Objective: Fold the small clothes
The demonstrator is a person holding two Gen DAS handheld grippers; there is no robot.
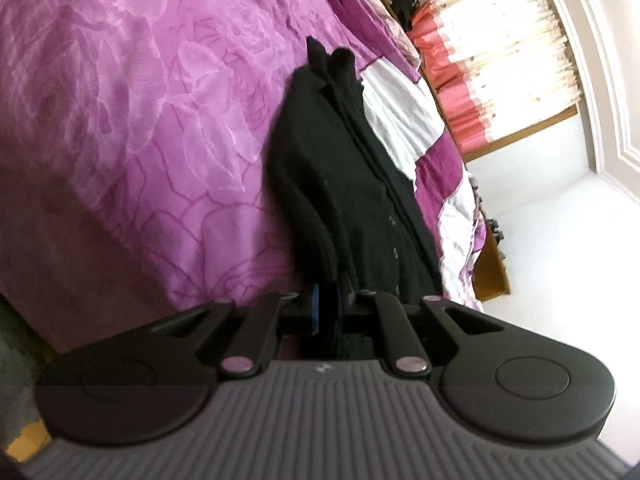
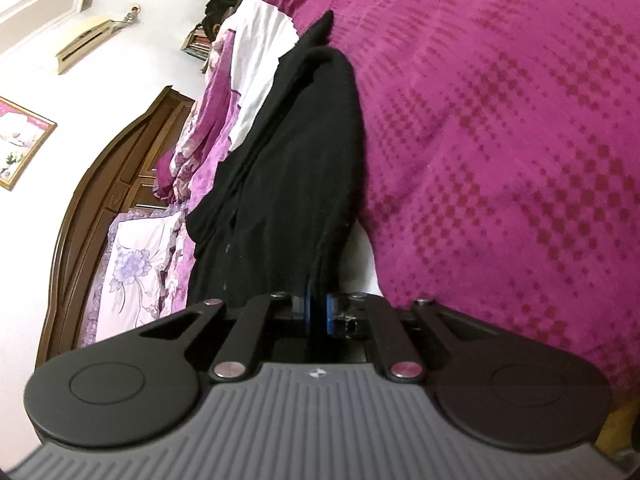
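The left hand-held gripper (image 1: 326,308) is clamped on one edge of the black garment (image 1: 340,184) and the right hand-held gripper (image 2: 319,312) pinches another edge between its blue pads (image 2: 330,314), the dark cloth stretching away from both over the purple floral bedspread (image 1: 120,100).
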